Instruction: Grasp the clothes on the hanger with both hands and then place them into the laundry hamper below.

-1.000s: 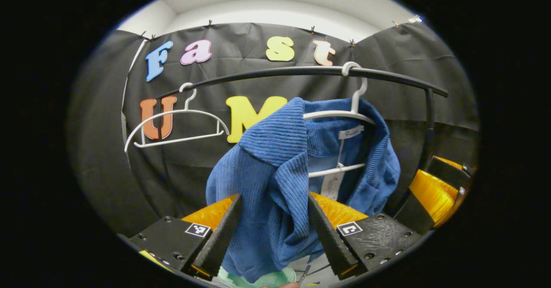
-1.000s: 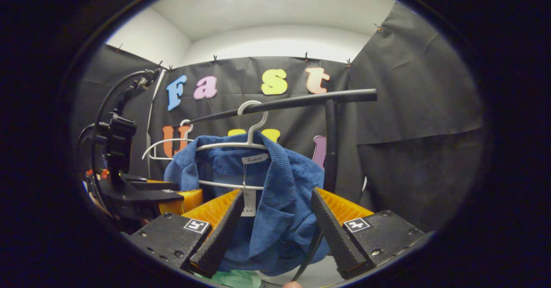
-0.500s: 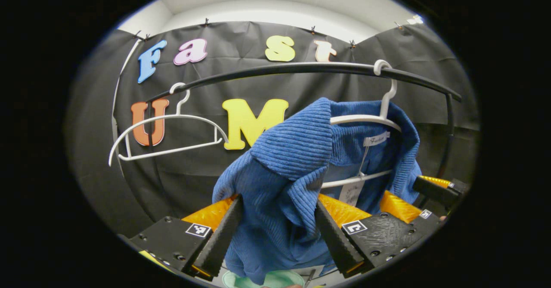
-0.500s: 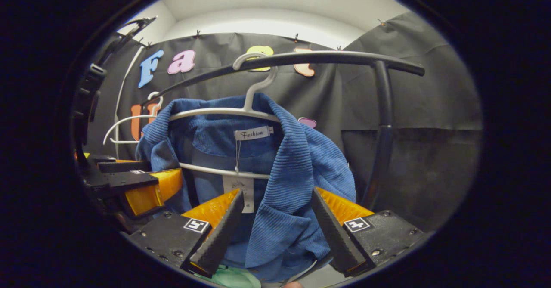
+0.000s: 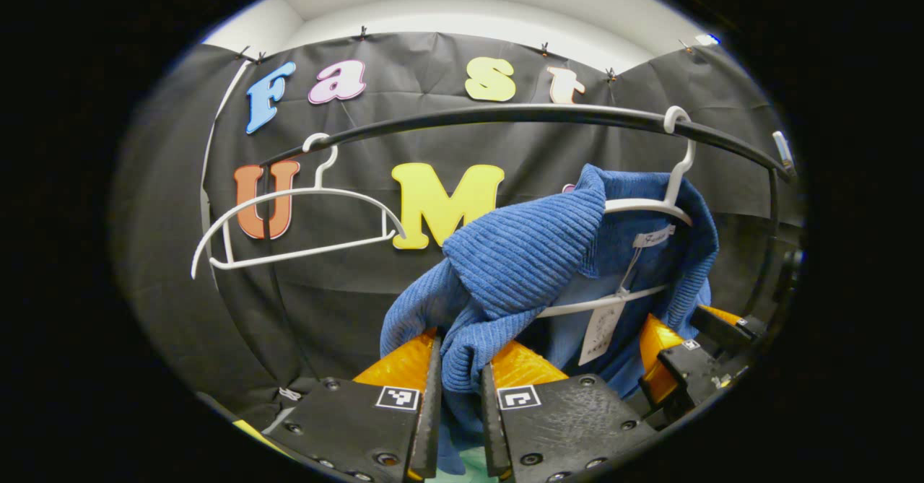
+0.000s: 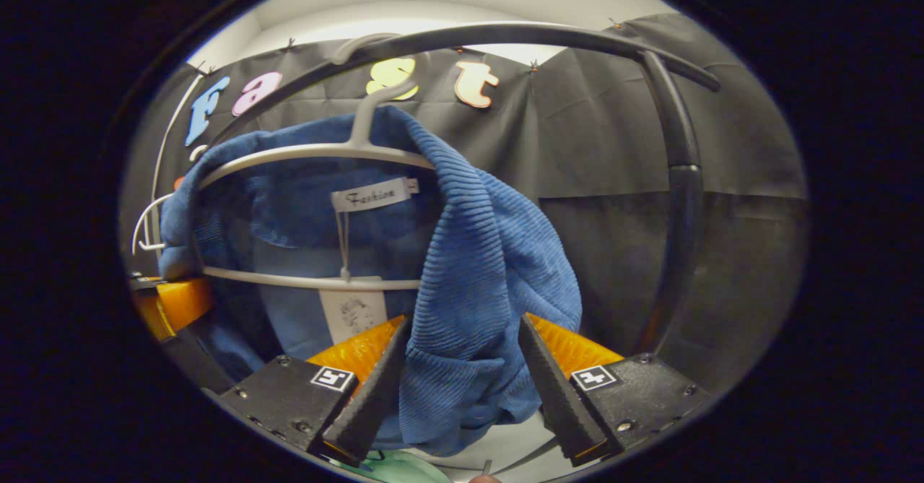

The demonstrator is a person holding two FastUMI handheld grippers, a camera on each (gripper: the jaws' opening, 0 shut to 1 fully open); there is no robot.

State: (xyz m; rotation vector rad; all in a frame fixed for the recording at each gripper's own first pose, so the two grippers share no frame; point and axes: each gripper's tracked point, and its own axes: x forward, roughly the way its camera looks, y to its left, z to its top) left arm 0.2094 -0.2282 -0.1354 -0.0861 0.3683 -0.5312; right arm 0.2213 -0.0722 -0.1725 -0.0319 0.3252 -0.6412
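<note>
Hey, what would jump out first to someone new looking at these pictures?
A blue ribbed garment on a white hanger hung from the black rail. The left tongs pinch one fold; the right tongs gape around the other side. An empty hanger hangs further left.

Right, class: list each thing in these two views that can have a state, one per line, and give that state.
Left tongs: shut on the blue ribbed knit garment.
Right tongs: open, fingers either side of a fold of the garment.
Blue ribbed knit garment: hanging on its white plastic hanger.
White plastic hanger: hooked on the black metal rail.
Second white plastic hanger: bare, hooked on the rail.
</note>
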